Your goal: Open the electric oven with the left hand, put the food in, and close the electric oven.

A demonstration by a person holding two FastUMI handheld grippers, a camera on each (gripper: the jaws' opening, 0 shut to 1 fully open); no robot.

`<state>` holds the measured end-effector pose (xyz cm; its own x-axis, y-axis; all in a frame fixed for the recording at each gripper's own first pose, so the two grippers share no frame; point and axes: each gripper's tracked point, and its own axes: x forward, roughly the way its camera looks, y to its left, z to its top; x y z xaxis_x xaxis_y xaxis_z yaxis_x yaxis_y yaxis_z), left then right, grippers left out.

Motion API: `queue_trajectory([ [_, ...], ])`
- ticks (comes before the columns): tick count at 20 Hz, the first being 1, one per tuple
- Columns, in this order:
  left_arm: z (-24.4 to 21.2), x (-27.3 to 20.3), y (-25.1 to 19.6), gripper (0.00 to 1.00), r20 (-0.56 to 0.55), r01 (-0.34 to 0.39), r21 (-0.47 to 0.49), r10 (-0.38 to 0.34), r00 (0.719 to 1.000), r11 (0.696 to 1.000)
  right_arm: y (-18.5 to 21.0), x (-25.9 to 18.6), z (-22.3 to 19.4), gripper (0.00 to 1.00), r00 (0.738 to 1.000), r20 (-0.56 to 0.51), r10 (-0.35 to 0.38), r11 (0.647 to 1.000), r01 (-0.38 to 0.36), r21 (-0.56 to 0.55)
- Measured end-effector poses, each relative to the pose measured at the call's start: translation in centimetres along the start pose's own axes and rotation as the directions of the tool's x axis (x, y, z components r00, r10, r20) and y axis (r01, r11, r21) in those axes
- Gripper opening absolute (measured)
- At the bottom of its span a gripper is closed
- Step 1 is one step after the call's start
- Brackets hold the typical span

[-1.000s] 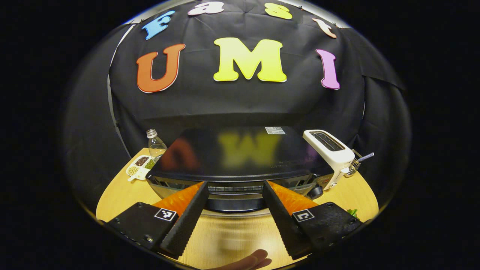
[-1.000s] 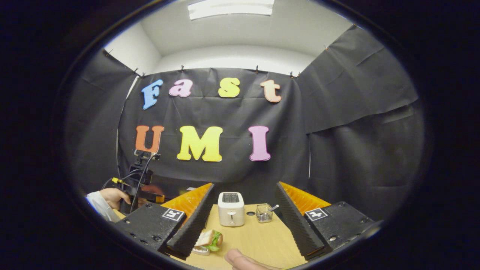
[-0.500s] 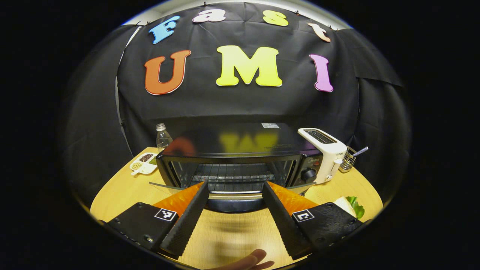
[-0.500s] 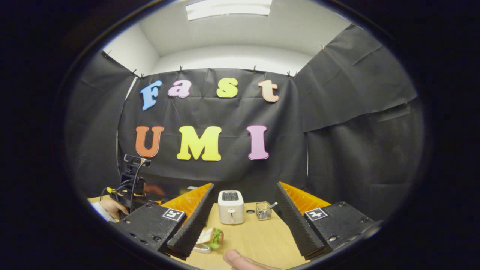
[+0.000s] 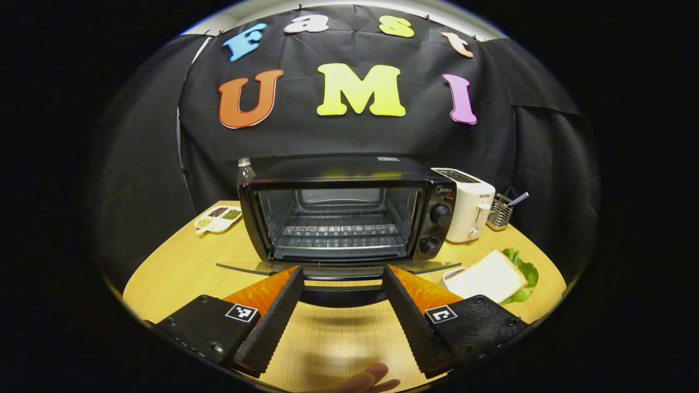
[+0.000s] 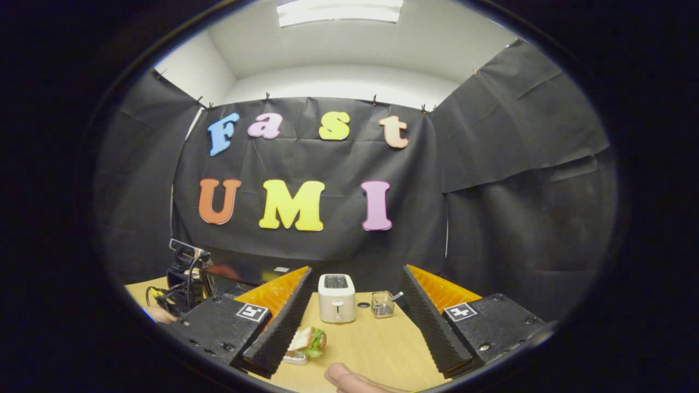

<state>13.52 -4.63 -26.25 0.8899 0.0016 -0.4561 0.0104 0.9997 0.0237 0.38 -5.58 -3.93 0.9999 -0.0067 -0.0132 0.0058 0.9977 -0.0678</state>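
The black electric oven stands open at mid-table in the left gripper view. Its glass door lies flat, and the wire rack inside is bare. My left gripper is open, low in front of the door, with the door's dark handle lying between its fingers. The food is a sandwich with lettuce on a small white dish, right of the oven. My right gripper is open and holds nothing, hanging above the table with the sandwich just below its left finger.
A white toaster and a wire basket stand right of the oven. A clear bottle and a divided dish of beans sit to its left. The round wooden table ends just before the black cloth walls.
The oven door has swung down from partly open to flat. My left gripper has dropped and drawn back with the handle, so the oven's inside now shows. The right gripper has barely moved.
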Motion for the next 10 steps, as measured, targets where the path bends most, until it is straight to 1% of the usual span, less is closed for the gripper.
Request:
queue_trajectory([
  [2, -1.0, -0.3, 0.0, 0.96, 0.008, 0.0, -0.002, 0.0, 1.0, 1.0, -0.1, -0.3, -0.2, 1.0, 1.0, -0.003, -0.002, 1.0, 0.002, -0.006],
  [6, -4.0, -0.5, -0.2, 0.95, -0.026, 0.0, -0.01, 0.0, 1.0, 1.0, 0.1, -0.3, -0.8, 1.0, 1.0, -0.012, 0.001, 1.0, -0.001, 0.0],
  [10, -7.3, -0.1, -0.5, 0.94, -0.103, 0.001, -0.025, -0.004, 0.995, 1.0, 0.3, -0.1, -1.3, 1.0, 1.0, -0.029, 0.002, 1.0, -0.003, -0.01],
])
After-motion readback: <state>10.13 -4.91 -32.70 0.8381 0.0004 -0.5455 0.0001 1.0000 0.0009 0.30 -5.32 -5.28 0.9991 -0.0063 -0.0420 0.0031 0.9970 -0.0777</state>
